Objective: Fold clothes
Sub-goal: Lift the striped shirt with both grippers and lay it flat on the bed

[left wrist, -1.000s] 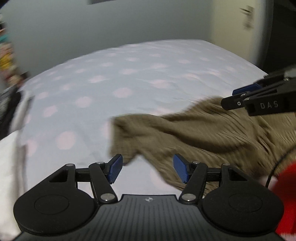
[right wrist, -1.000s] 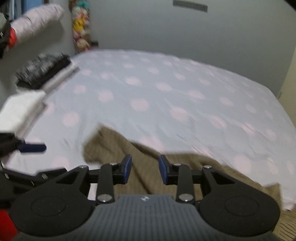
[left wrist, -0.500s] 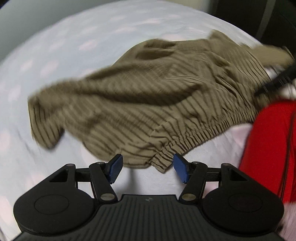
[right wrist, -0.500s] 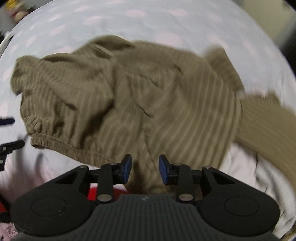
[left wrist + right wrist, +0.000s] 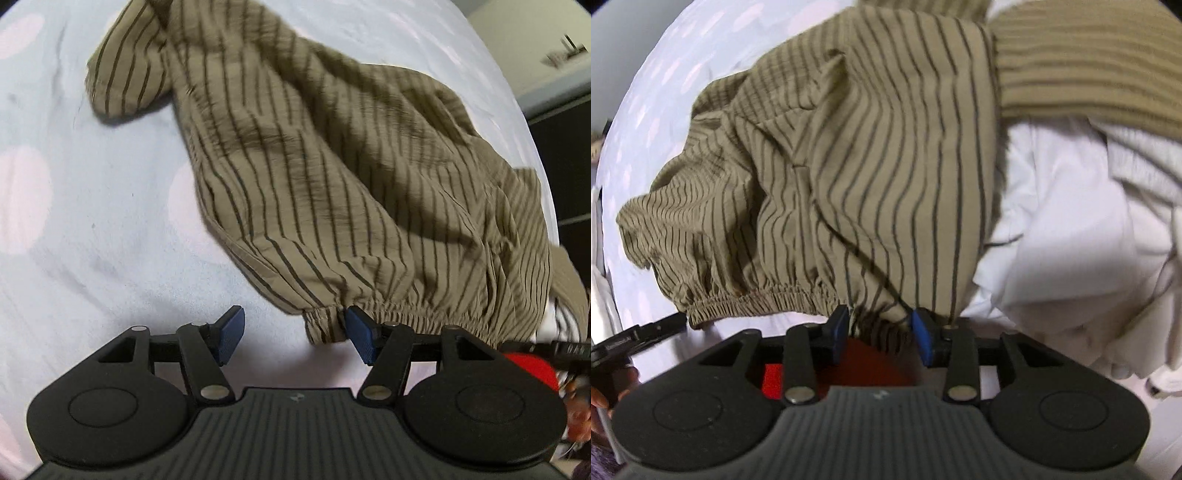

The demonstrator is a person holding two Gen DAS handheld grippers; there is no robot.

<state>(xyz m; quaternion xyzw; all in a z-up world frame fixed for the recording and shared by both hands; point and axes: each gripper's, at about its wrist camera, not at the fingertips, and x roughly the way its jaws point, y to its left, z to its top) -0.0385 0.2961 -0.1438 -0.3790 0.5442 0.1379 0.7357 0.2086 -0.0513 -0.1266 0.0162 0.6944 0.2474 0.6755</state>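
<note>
Striped shorts (image 5: 332, 177), olive with dark lines, lie crumpled on the bed (image 5: 92, 229), whose sheet is pale with pink dots. The elastic waistband (image 5: 399, 317) faces both tools.

Left tool (image 5: 291, 338): jaws wide. One end of the waistband sits between them, against the right pad; the left pad is clear of the cloth. No grip is made.

Right tool (image 5: 881, 332): jaws at a middling gap, having just been opening. The other end of the waistband lies bunched between the pads. Whether the pads press on the cloth cannot be told from this view.

Beside the shorts, in the right wrist view, lie a ribbed olive garment (image 5: 1082, 70) and white cloth (image 5: 1071, 229); the shorts overlap both. Red fabric (image 5: 871, 365) shows beneath the right tool.
</note>
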